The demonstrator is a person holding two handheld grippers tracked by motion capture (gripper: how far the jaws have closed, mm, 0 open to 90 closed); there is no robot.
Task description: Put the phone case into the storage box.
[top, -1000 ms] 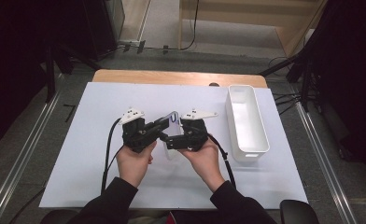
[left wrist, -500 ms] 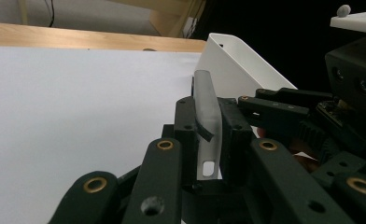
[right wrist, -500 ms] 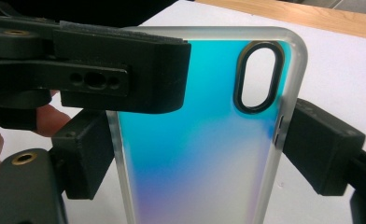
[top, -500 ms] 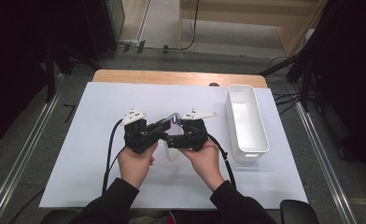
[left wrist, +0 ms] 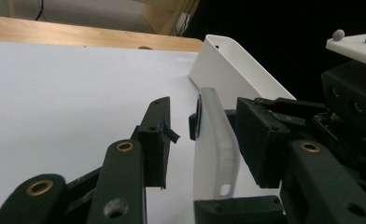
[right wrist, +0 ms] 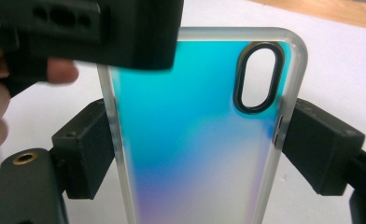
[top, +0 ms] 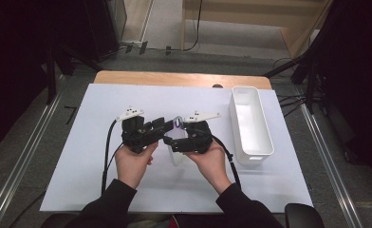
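The left gripper (top: 161, 127) sits over the middle of the bench (top: 79, 180), nearer the person's edge, with its jaws spread around the top end of a phone case (right wrist: 190, 135). Its jaws have just been opening, and in the left gripper view a clear gap shows between the left pad and the case's face, so the case stands between them unpinched — a release, by the look of it, leaving the hold to the other hand.

The case itself is one translucent shell with a blue-to-violet sheen and a single oval camera opening near its top corner. It is held up off the bench's white surface, edge-on to the left gripper and face-on to the right one, probably so that each tool can reach a different pair of sides.

The right gripper (top: 176, 144) pinches the case across its width — both pads press on the long side edges in the right gripper view — which keeps the case steady while the left one lets go.

Along the bench's right edge lies one long white bin (top: 250, 124), well apart from the hands; no contents can be made out in it.

Count: two grippers, one case, one bin.
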